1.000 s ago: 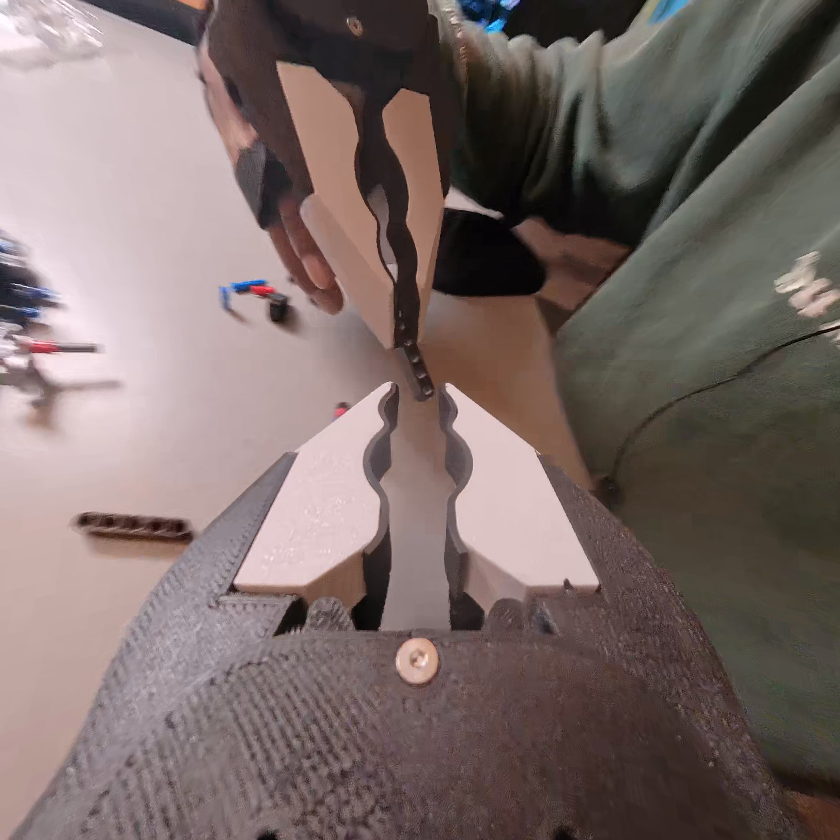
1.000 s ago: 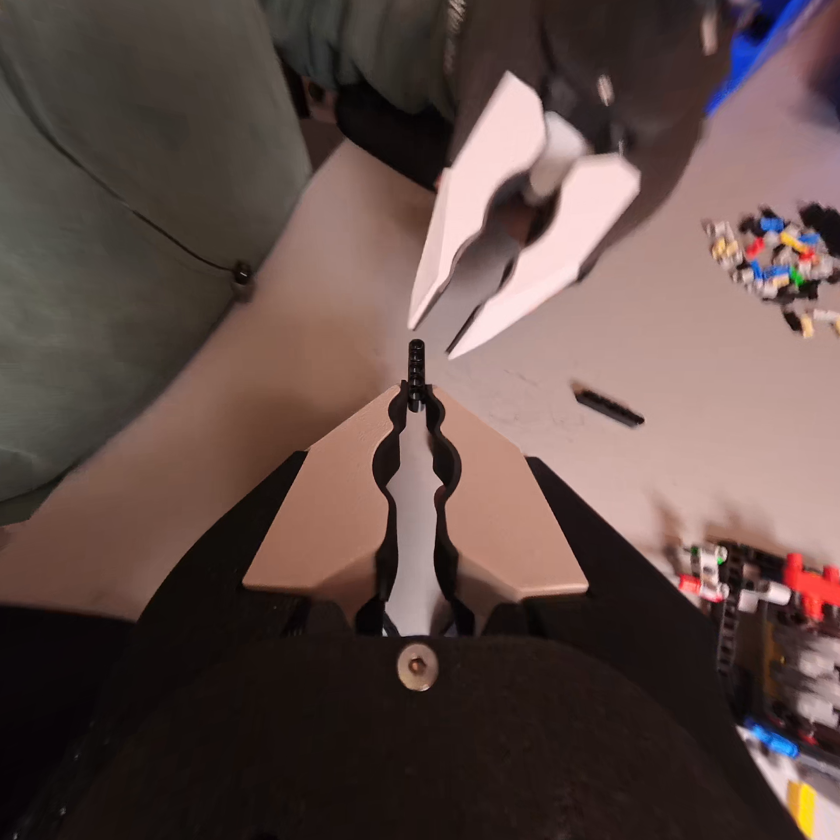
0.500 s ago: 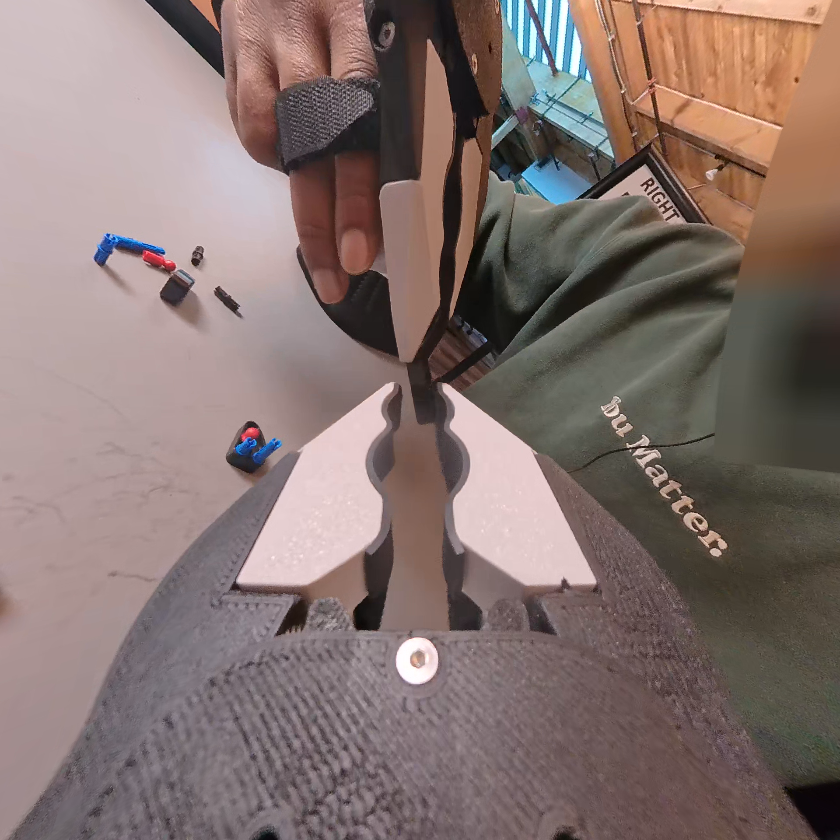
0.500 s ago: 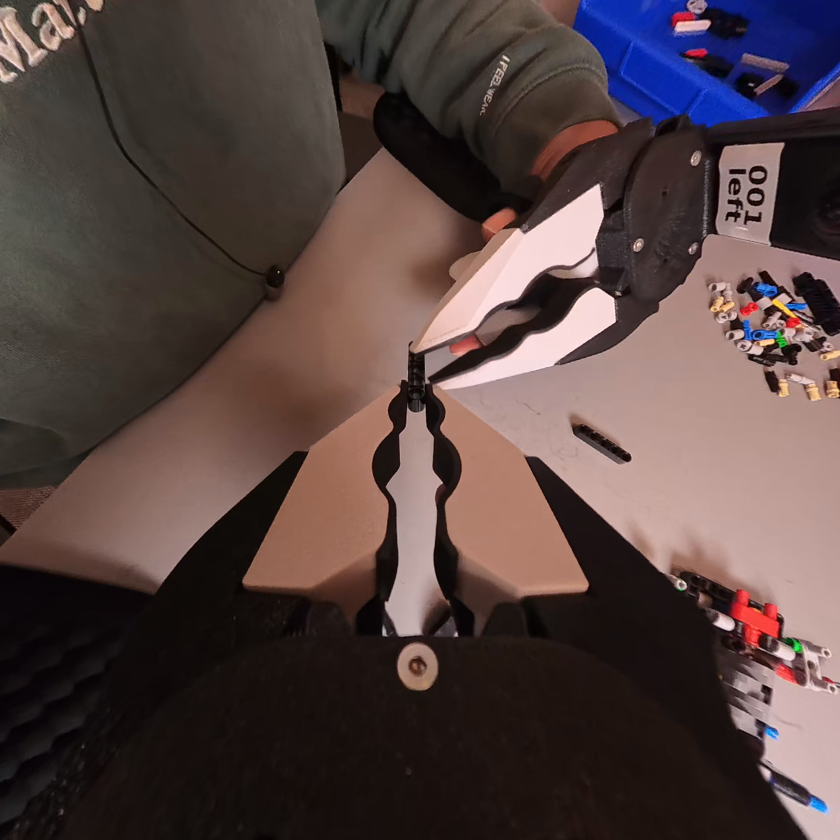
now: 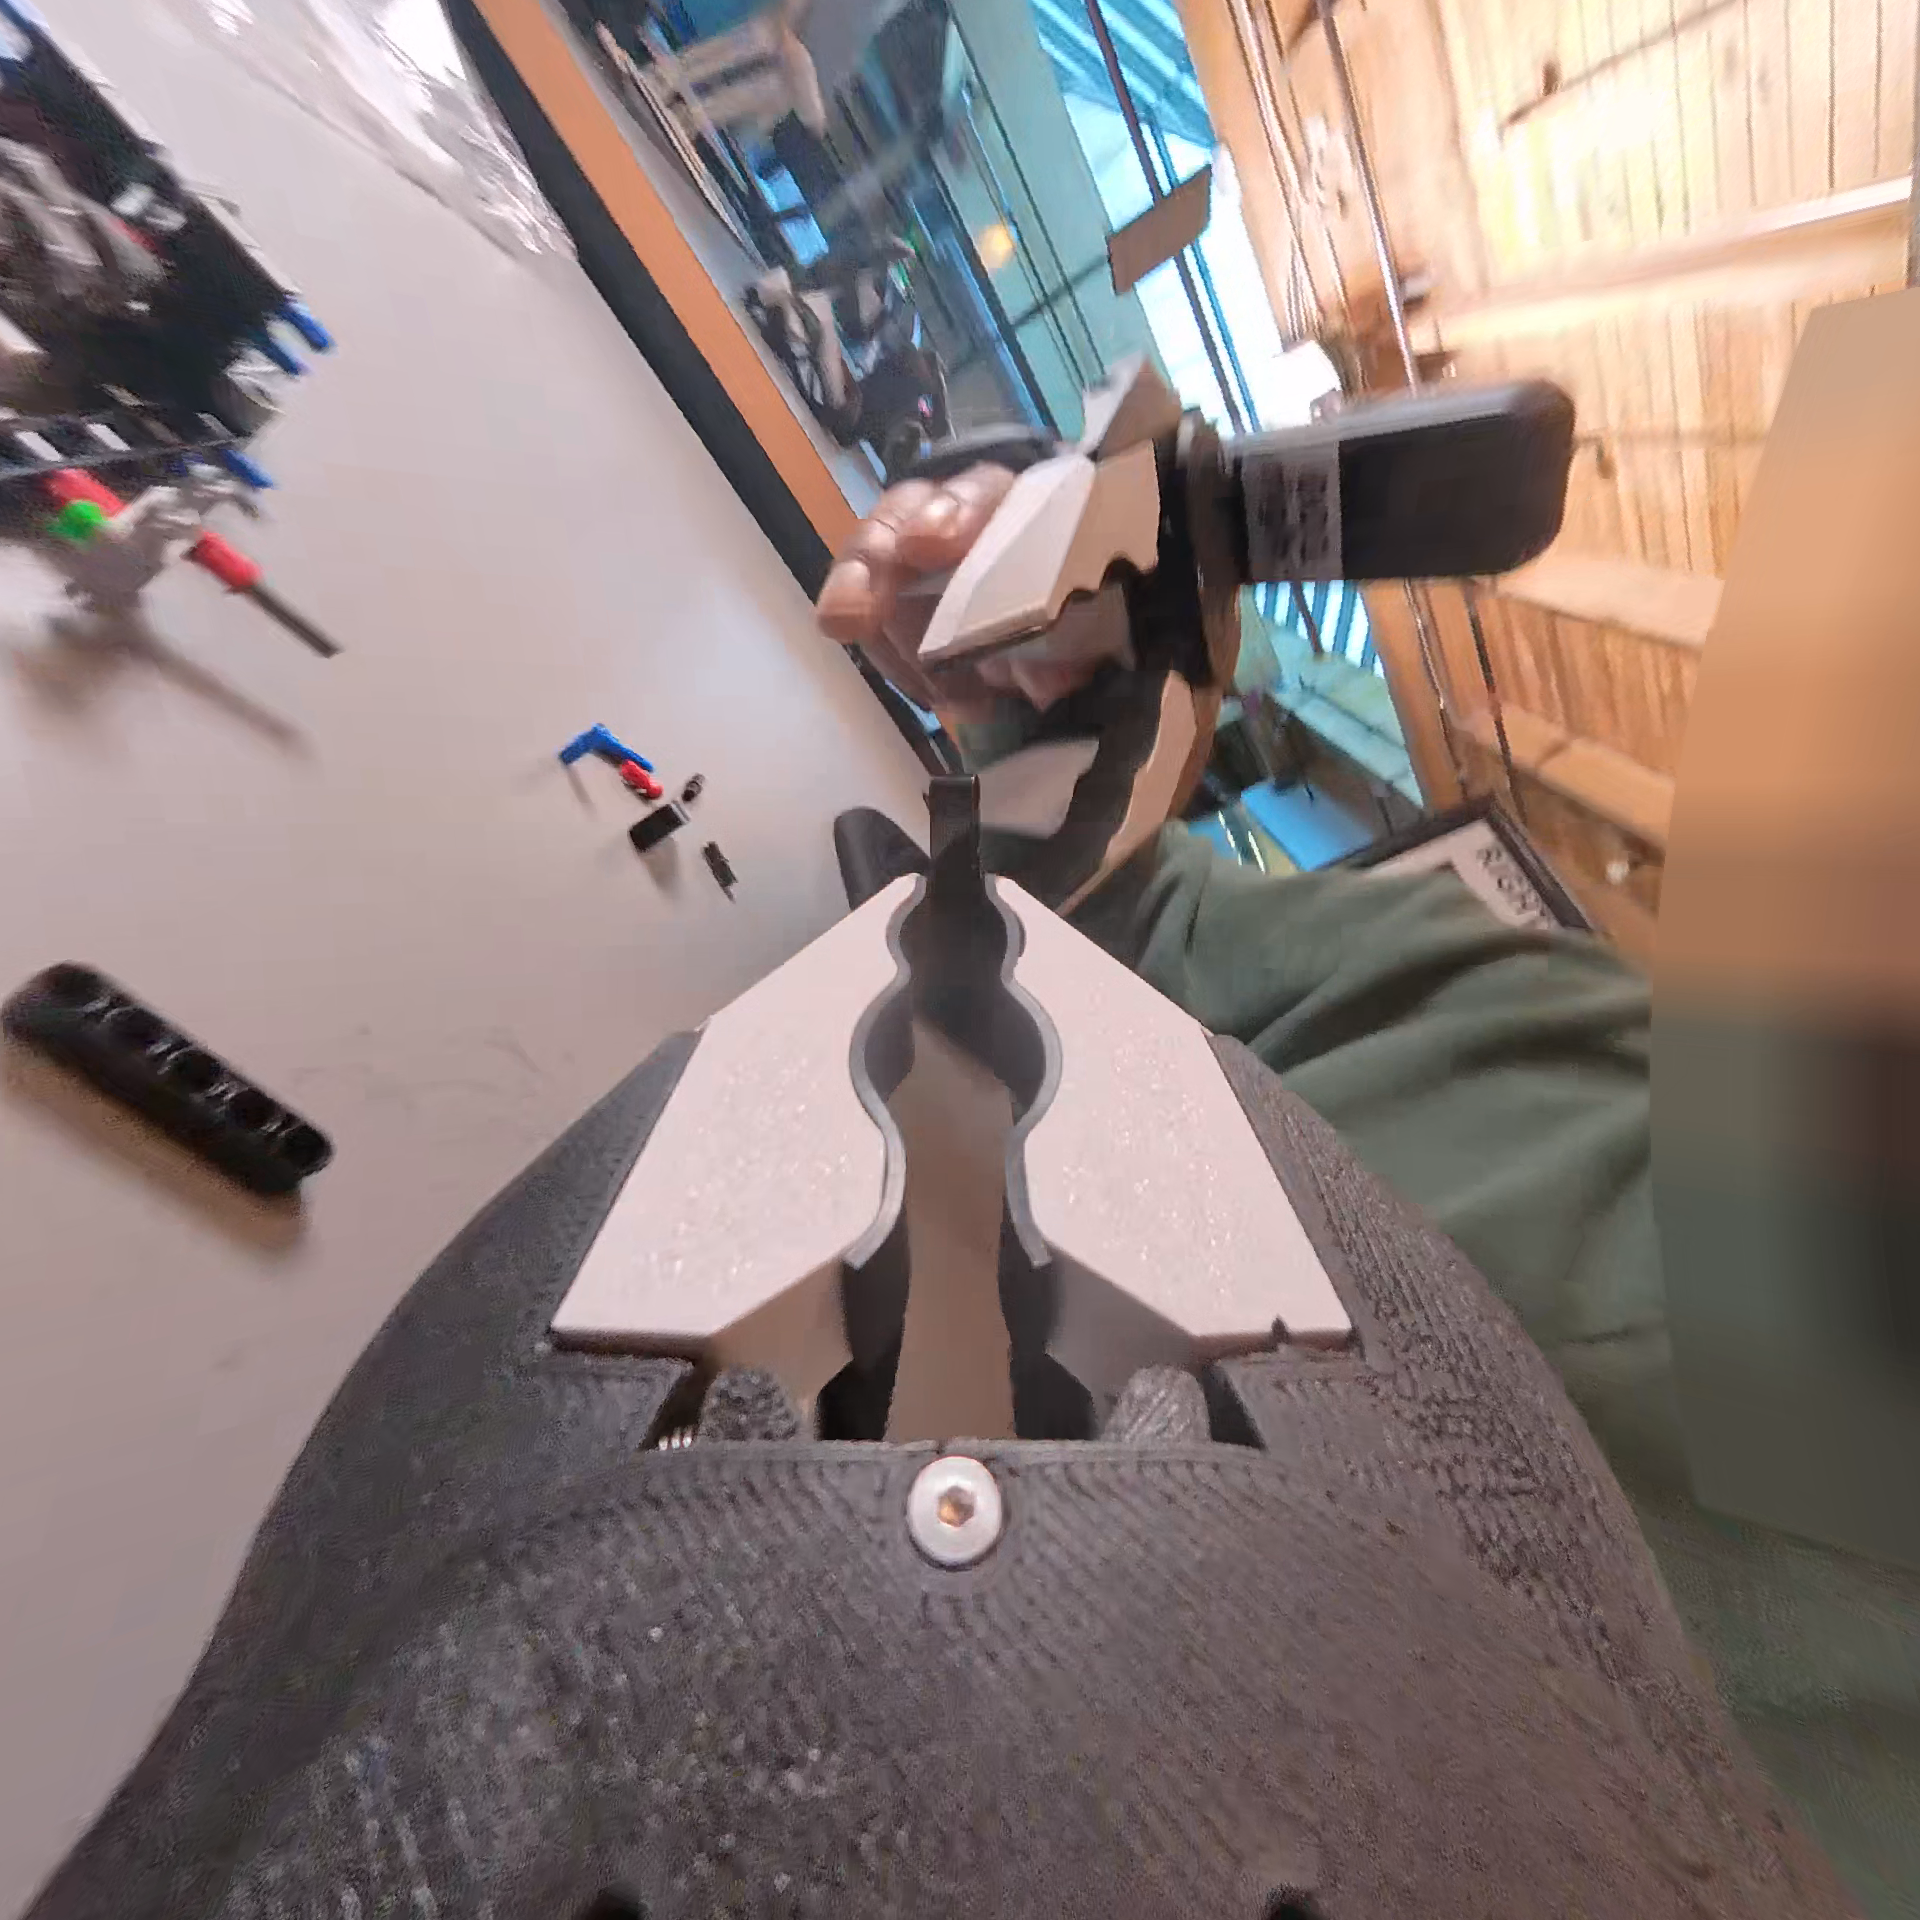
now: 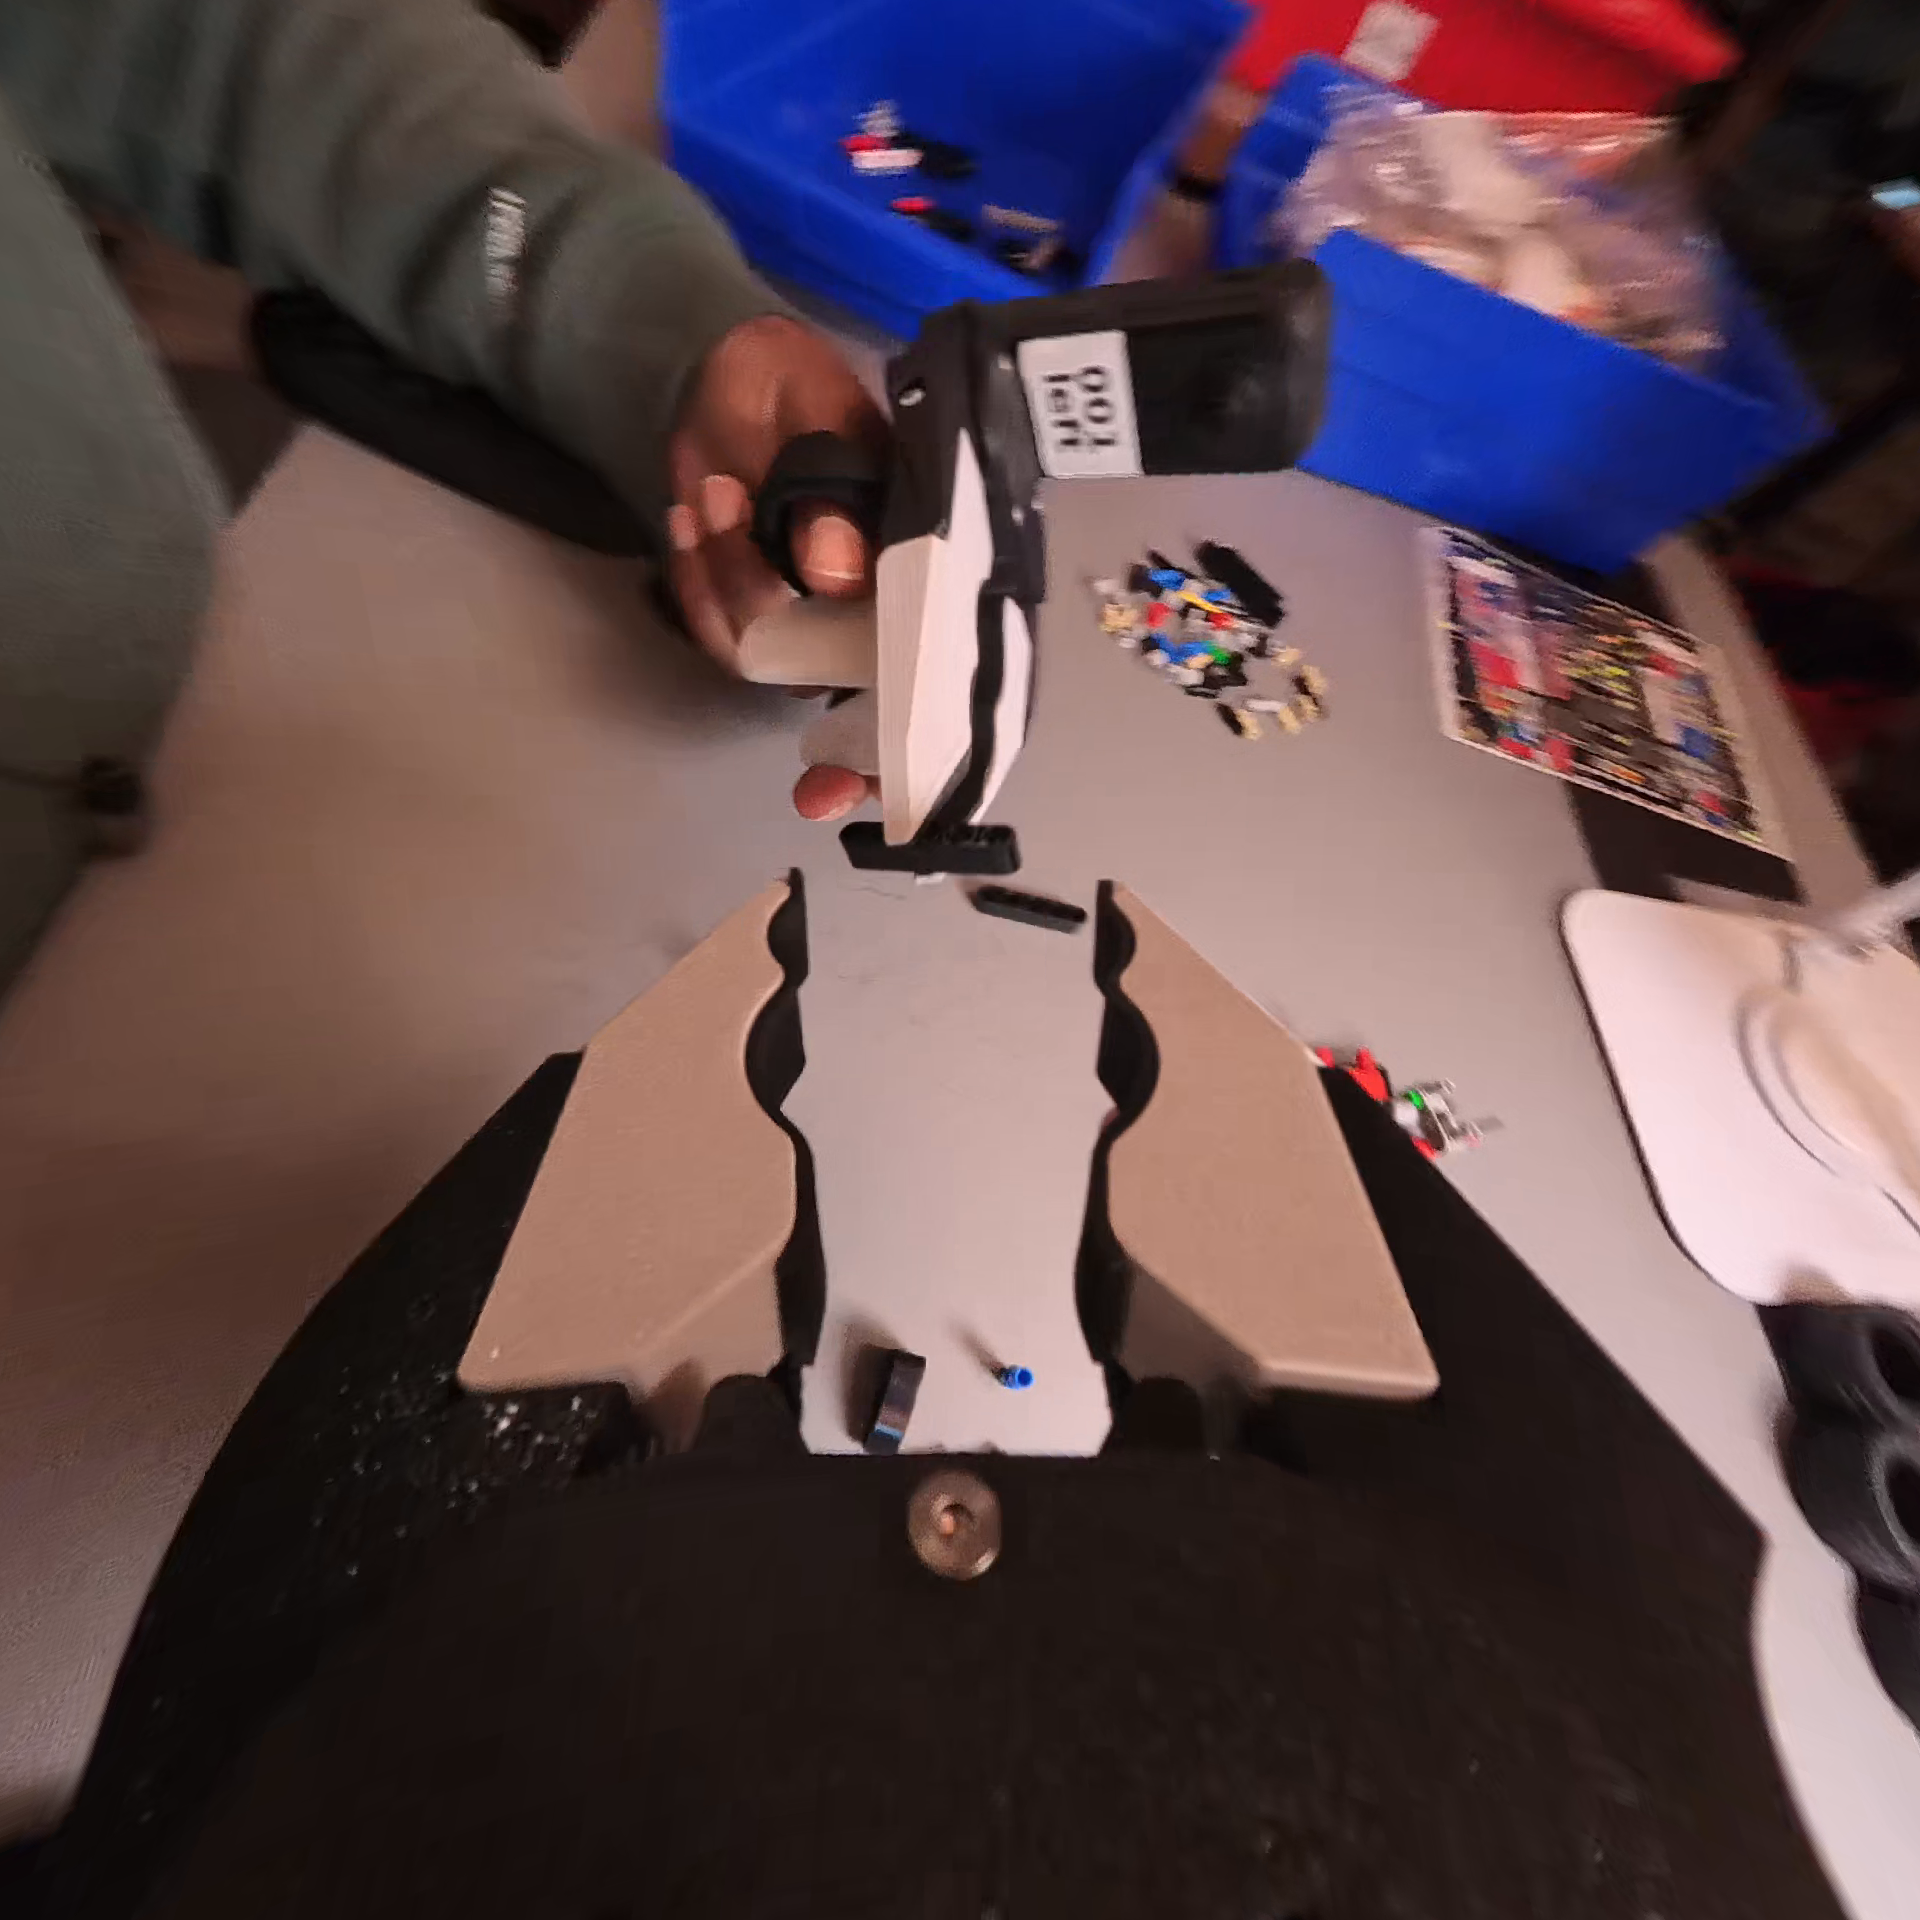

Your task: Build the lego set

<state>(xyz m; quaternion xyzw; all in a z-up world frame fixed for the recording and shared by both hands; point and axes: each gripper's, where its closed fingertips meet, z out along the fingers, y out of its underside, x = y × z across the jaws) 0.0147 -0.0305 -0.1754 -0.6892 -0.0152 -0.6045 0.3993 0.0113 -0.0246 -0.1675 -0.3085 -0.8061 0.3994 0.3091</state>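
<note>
2 tongs (image 6: 951, 888) — 2 black beams (image 6: 1029, 902) — 2 blue bins (image 6: 1538, 416) — 1 booklet (image 6: 1590, 686).

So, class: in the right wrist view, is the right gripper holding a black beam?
No: the right gripper stands wide open and empty; the left gripper holds the black beam.

Your left wrist view is bright from daylit windows (image 5: 1060, 239); your right wrist view is dimmer — both motion-blurred, edges stretched by the wide-angle lens.
</note>
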